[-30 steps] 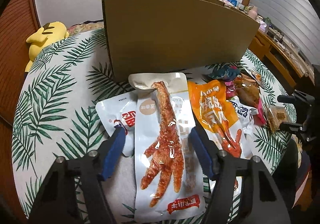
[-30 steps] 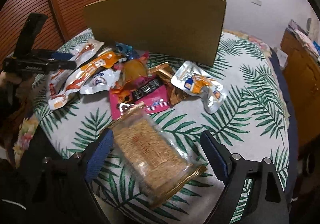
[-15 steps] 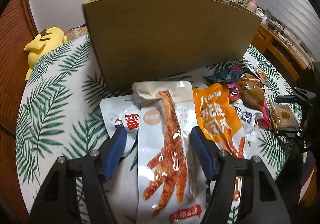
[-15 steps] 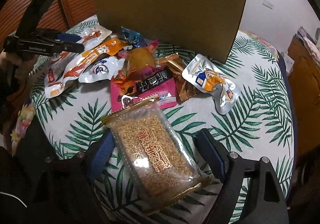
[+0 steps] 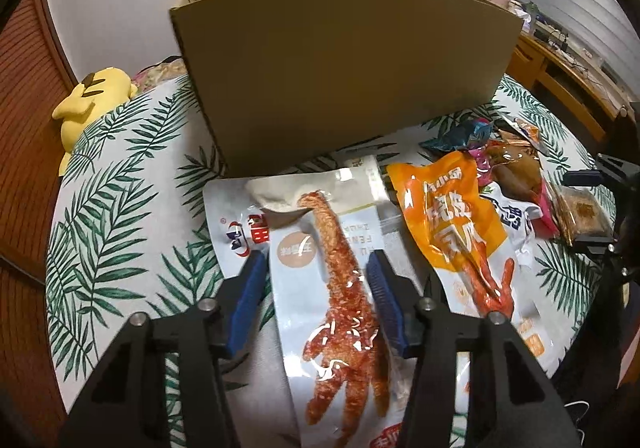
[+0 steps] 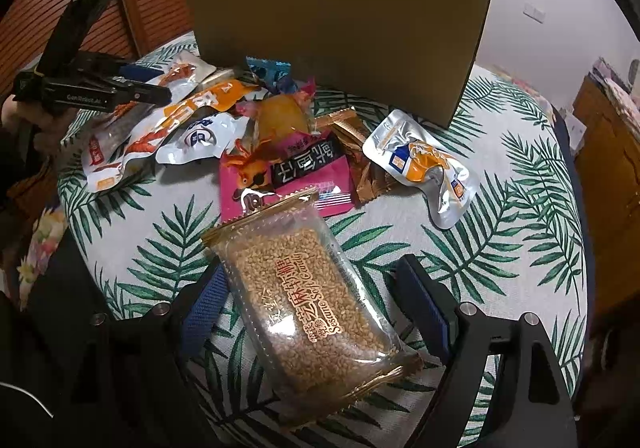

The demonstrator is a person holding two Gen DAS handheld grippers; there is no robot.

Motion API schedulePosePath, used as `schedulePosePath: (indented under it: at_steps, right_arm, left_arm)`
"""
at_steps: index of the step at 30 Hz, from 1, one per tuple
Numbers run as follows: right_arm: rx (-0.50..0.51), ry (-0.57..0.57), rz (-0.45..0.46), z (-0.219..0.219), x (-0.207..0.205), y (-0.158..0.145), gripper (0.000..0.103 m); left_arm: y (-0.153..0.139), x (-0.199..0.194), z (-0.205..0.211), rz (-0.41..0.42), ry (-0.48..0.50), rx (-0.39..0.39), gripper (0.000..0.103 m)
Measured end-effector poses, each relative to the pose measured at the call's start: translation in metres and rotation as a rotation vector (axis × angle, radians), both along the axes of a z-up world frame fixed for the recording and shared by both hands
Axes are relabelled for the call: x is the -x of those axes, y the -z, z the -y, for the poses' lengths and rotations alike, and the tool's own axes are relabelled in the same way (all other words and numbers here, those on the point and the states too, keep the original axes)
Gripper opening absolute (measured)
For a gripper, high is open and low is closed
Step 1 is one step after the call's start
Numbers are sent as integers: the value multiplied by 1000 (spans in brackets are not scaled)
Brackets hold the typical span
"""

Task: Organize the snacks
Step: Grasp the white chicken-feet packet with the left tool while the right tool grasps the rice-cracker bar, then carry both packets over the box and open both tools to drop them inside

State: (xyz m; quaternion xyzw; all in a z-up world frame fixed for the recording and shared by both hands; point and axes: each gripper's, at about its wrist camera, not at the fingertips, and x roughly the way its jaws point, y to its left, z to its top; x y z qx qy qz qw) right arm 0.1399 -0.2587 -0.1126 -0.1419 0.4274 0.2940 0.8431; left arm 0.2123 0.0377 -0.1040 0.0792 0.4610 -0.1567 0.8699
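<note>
A pale blue packet showing a red chicken foot (image 5: 332,288) lies flat between the blue pads of my left gripper (image 5: 314,288). Its jaws are closing and the pads stand at the packet's long edges, with no clear squeeze. An orange chicken-foot packet (image 5: 448,215) lies just to the right. My right gripper (image 6: 316,300) is open astride a clear sesame candy packet (image 6: 300,300), with a gap on the right side. A tall cardboard box (image 5: 340,79) stands open-topped behind the snack pile.
A pink packet (image 6: 304,171), a silver pouch (image 6: 424,163) and several other snacks lie on the leaf-print cloth (image 6: 500,232). A yellow plush toy (image 5: 92,99) sits far left. A wooden desk (image 5: 560,79) stands at the right.
My left gripper's jaws have come in closer to the chicken-foot packet's edges. The right gripper has edged forward over the sesame candy packet and stays wide.
</note>
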Motion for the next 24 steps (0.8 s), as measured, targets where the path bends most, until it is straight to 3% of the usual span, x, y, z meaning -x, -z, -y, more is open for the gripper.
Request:
schedulePosePath:
  at_steps: [9, 11, 13, 15, 24]
  right_arm:
    - [-7, 4, 8, 1, 1, 1, 85]
    - [-6, 9, 11, 2, 1, -1, 76]
    - [-10, 24, 14, 7, -2, -4, 52]
    - [-14, 33, 10, 11, -4, -5, 46]
    - [-30, 74, 40, 15, -2, -11, 43]
  left_arm:
    - [-1, 15, -1, 24, 6, 3, 39]
    - [-3, 20, -1, 37, -6, 5, 39]
    - [-5, 22, -2, 50, -13, 9, 39]
    - [-9, 25, -5, 69, -24, 15, 39]
    - [-30, 36, -13, 157, -53, 98, 39]
